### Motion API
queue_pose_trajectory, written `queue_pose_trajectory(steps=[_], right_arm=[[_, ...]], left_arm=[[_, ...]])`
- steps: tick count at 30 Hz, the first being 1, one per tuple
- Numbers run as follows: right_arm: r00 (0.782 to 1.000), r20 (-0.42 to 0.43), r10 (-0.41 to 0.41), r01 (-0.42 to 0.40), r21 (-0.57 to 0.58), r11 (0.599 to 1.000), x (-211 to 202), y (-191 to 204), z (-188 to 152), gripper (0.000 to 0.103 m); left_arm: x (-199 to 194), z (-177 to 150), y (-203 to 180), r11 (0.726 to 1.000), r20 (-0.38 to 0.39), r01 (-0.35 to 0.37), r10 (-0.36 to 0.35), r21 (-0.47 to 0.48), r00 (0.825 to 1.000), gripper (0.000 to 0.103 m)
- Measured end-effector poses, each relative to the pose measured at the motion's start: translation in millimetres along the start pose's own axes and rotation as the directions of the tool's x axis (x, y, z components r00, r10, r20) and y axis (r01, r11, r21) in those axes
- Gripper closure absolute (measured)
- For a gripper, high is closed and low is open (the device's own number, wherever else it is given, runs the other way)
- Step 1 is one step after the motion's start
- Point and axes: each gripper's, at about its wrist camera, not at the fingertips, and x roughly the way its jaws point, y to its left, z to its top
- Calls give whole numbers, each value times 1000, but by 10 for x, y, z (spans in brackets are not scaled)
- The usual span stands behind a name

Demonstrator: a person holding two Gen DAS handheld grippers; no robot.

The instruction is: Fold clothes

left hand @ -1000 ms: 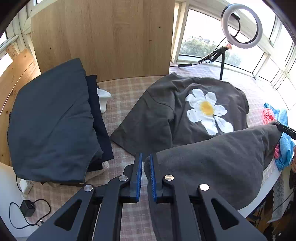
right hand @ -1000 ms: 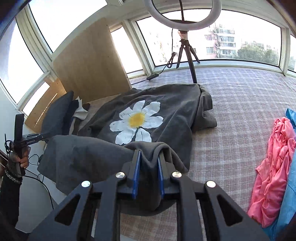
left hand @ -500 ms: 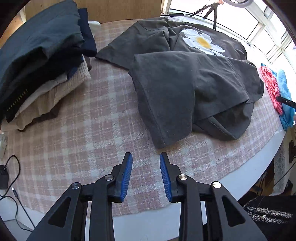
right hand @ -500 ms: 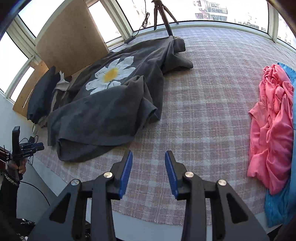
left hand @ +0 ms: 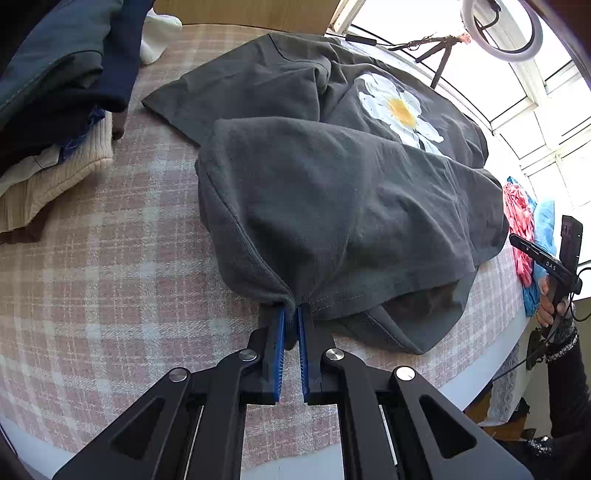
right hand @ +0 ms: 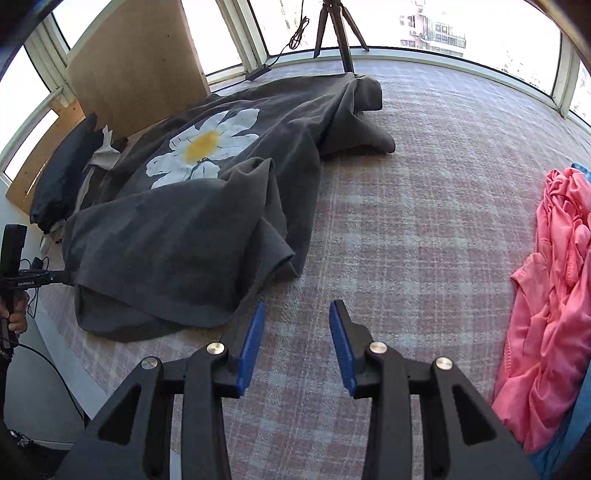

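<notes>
The left tongs (left hand: 290,317) pinch the near hem of the gray T-shirt (left hand: 332,192), which lies half folded on the checked tabletop (left hand: 110,266), its flower print (right hand: 201,146) partly covered. The right tongs (right hand: 297,314) hover spread wide, holding nothing.

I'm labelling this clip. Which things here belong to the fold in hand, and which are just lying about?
In the job:
- grey daisy T-shirt
- left claw, shut on its hem
- right claw, open

Lying about:
- stack of folded clothes
- pink garment
- ring light
</notes>
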Motion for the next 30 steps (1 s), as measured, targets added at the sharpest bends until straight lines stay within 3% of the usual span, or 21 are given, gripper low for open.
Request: queue_pose_trajectory(steps=[4, 6, 8, 10, 12, 18, 23, 28, 30], right_arm=[[999, 5, 38, -38, -48, 998, 213, 71, 195, 67], [995, -28, 93, -94, -30, 995, 273, 121, 235, 67], [975, -69, 212, -212, 2, 977, 207, 216, 223, 68], [944, -37, 327, -329, -50, 943, -60, 391, 132, 66], [959, 28, 282, -277, -114, 954, -304, 490, 12, 64], [994, 18, 111, -104, -233, 967, -194, 687, -127, 64], [996, -12, 91, -90, -325, 941, 83, 799, 8, 64], [993, -66, 100, -115, -303, 946, 348, 796, 173, 65], [987, -100, 123, -145, -258, 955, 441, 788, 199, 97]], left_arm=[[-264, 4, 33, 1000, 50, -27, 27, 11, 998, 97], [-484, -13, 95, 999, 85, -40, 41, -6, 996, 98], [-788, -65, 218, 998, 131, -47, 52, -43, 990, 98], [-1030, -109, 397, 995, 165, -58, 71, -85, 984, 98], [-1251, -148, 569, 990, 194, -68, 91, -124, 977, 98], [-1071, -41, 750, 982, 168, -125, 149, -144, 974, 98], [-944, -4, 758, 981, 143, -128, 149, -143, 979, 98], [-899, -18, 743, 983, 128, -133, 149, -127, 980, 98], [-863, -29, 737, 983, 118, -139, 152, -117, 981, 97]])
